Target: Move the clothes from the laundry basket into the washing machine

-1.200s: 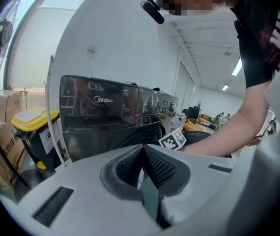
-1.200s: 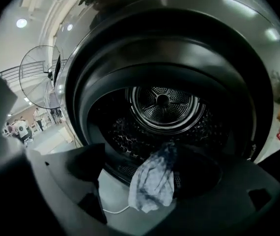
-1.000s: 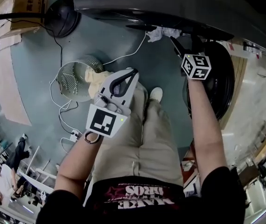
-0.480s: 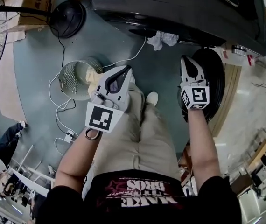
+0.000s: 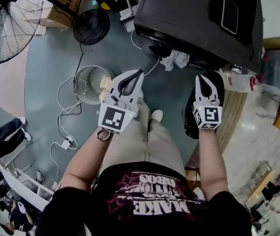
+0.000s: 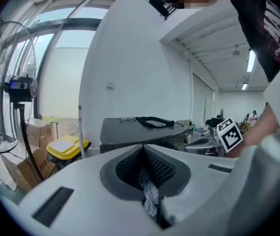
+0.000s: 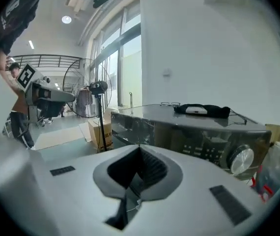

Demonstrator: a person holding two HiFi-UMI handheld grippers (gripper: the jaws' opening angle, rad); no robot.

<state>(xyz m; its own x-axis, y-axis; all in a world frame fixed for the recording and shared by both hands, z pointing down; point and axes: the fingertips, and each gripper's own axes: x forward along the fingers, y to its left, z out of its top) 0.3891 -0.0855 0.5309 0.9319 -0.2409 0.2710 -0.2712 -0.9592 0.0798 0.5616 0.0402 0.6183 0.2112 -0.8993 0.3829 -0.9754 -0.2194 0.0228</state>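
We are pinching a mere cloth sliver (image 6: 149, 194) in the left gripper (image 6: 143, 152), the right gripper (image 7: 139, 150) clamped together empty, risking it slipping free.

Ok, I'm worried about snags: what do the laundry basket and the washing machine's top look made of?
Laundry basket: pale mesh, either wire or plastic, I can't tell which; its ribbed wall is see-through. Washing machine: its top looks like a smooth, glossy dark panel, perhaps painted metal or plastic; it shines with reflected light in the right gripper view.
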